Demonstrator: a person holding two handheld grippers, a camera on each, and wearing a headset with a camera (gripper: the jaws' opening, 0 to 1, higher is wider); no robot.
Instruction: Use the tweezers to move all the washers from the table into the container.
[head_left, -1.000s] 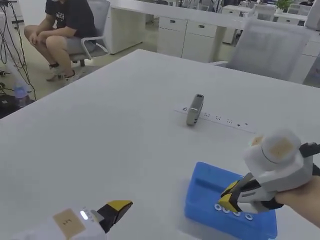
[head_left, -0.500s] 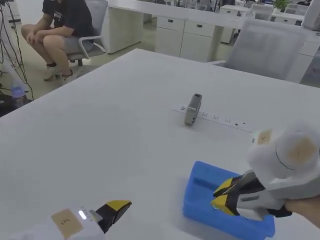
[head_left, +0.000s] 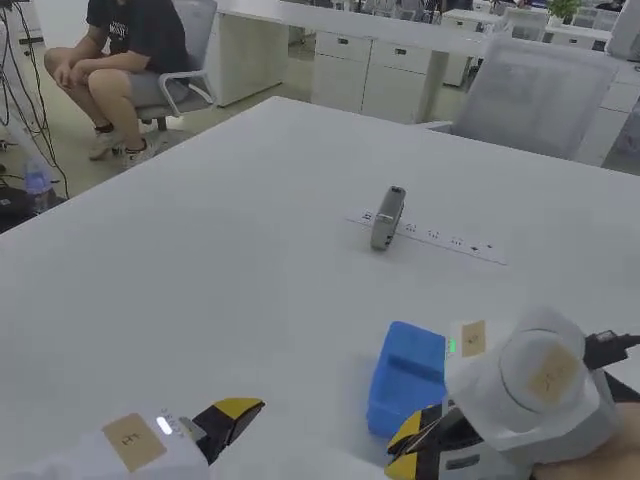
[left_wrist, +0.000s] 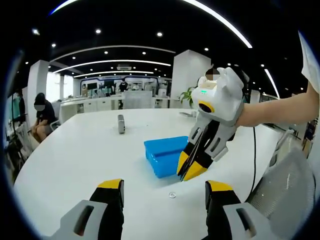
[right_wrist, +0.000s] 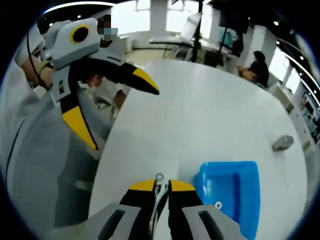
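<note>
In the head view we count one blue container (head_left: 405, 370) on the white worktop (head_left: 200, 250), standing close to the near edge. The right gripper (head_left: 405, 452) sits just in front of it and the left gripper (head_left: 238, 414) is low at the left. One grey device (head_left: 388, 217) lies farther back, well apart from the container, and the wide stretch of worktop between and to the left of them is bare. Beyond the far edge there is one seated person (head_left: 125, 50) and one office chair (head_left: 540, 95). In the left gripper view, the left gripper (left_wrist: 165, 186) has its two jaws spread wide with nothing between them. The right gripper (left_wrist: 189, 172) comes in from the right with its yellow tips drawn nearly together. One washer (left_wrist: 172, 194) lies on the worktop just below those tips, in front of the container (left_wrist: 165, 152). The grey device (left_wrist: 121, 123) lies beyond. In the right gripper view, the right gripper (right_wrist: 163, 186) is clamped on one pair of tweezers (right_wrist: 159, 192). Their tips reach to the washer (right_wrist: 159, 176), though we cannot tell if they touch it. The washer lies beside the container (right_wrist: 240, 195), a little in from the worktop's edge. A second washer (right_wrist: 218, 205) lies inside the container. The left gripper (right_wrist: 120, 115) hangs with its jaws spread over that edge.
</note>
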